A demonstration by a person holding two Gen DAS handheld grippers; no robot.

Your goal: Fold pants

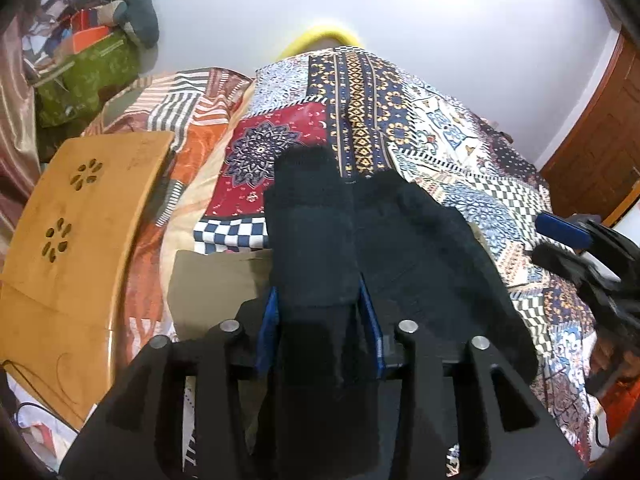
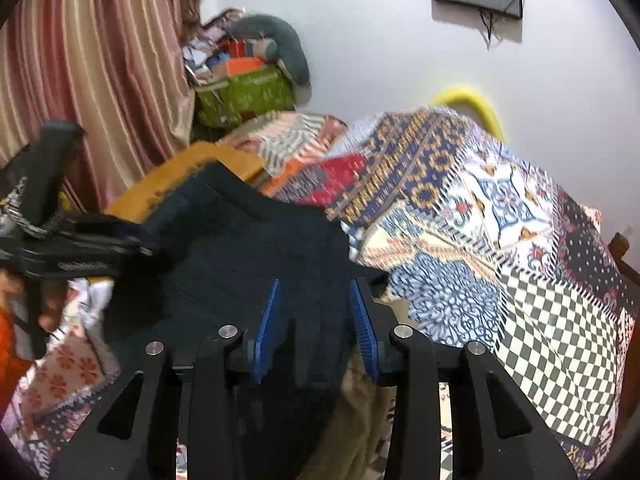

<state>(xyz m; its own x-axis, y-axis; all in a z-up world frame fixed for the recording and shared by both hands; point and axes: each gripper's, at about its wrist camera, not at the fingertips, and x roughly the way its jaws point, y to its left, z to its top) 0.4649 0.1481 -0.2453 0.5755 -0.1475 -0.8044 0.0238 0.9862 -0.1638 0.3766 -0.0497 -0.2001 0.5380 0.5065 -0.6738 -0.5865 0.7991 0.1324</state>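
Observation:
Black pants [image 1: 420,248] lie folded on a patterned bedcover [image 1: 440,128]. My left gripper [image 1: 318,292] has a thick bunch of the black cloth filling the gap between its blue pads, which touch it on both sides. My right gripper [image 1: 560,240] shows at the right edge of that view. In the right wrist view the pants [image 2: 240,248] spread to the left on the bedcover [image 2: 500,220]. My right gripper [image 2: 314,284] stands over their near edge, jaws apart, with cloth between them and its right pad bare. My left gripper [image 2: 80,248] is at the far left, a hand [image 2: 48,312] below it.
A wooden lap table [image 1: 72,220] lies on the bed to the left, with beige cloth [image 1: 212,280] under the pants' near edge. A green bag [image 2: 248,96] of clutter and a striped curtain [image 2: 100,60] stand at the back left. A wooden door [image 1: 600,128] is on the right.

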